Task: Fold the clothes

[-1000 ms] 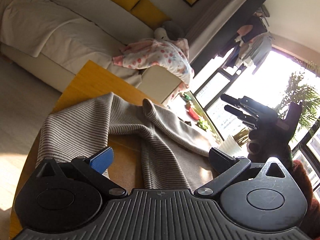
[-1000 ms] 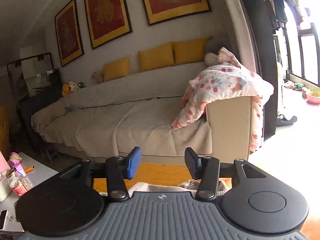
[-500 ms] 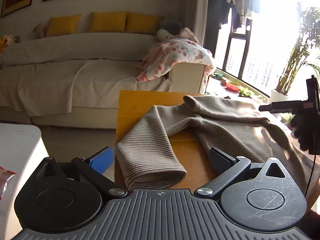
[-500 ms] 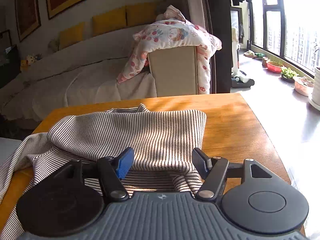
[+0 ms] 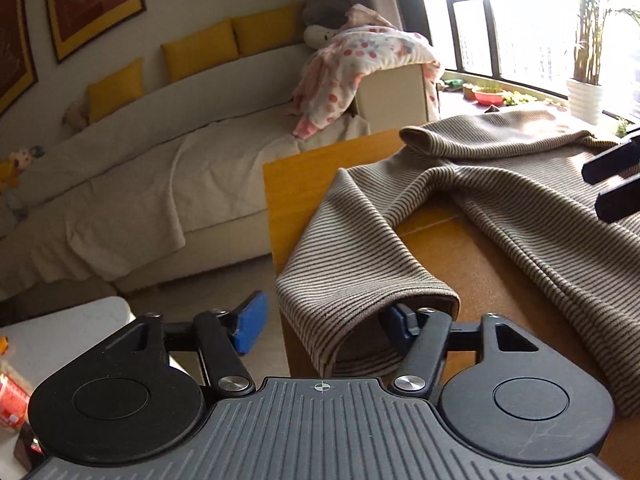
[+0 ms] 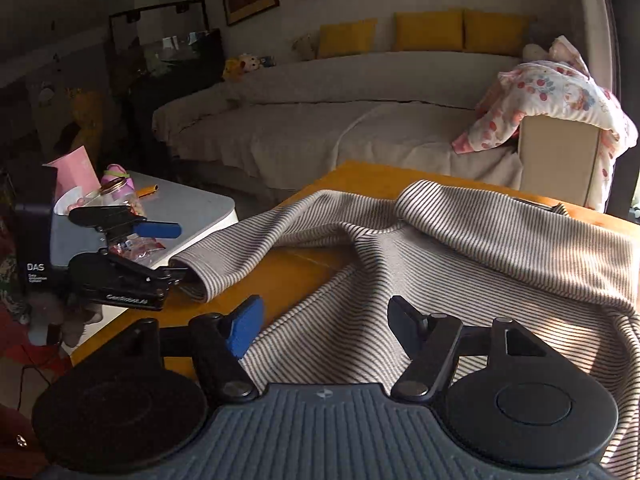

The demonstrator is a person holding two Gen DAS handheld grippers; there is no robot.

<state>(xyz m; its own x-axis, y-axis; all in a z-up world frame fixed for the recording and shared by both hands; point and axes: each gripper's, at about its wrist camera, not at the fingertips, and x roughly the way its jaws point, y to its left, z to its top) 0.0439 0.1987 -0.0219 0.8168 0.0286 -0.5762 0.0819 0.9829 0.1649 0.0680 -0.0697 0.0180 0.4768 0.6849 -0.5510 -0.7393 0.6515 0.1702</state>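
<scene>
Since a second ago: both grippers have dropped from facing the room to the striped sweater.
Left wrist view: left gripper is at the sleeve cuff, one finger inside the opening, one outside; jaws closing, pads not yet pinching, likely to seize the sleeve for folding.
Right wrist view: right gripper hovers over the sweater's body on the wooden table; jaws closing, fabric beneath them but nothing grasped.
Sweater: spread rumpled across the table, sleeve reaching the edge.
</scene>
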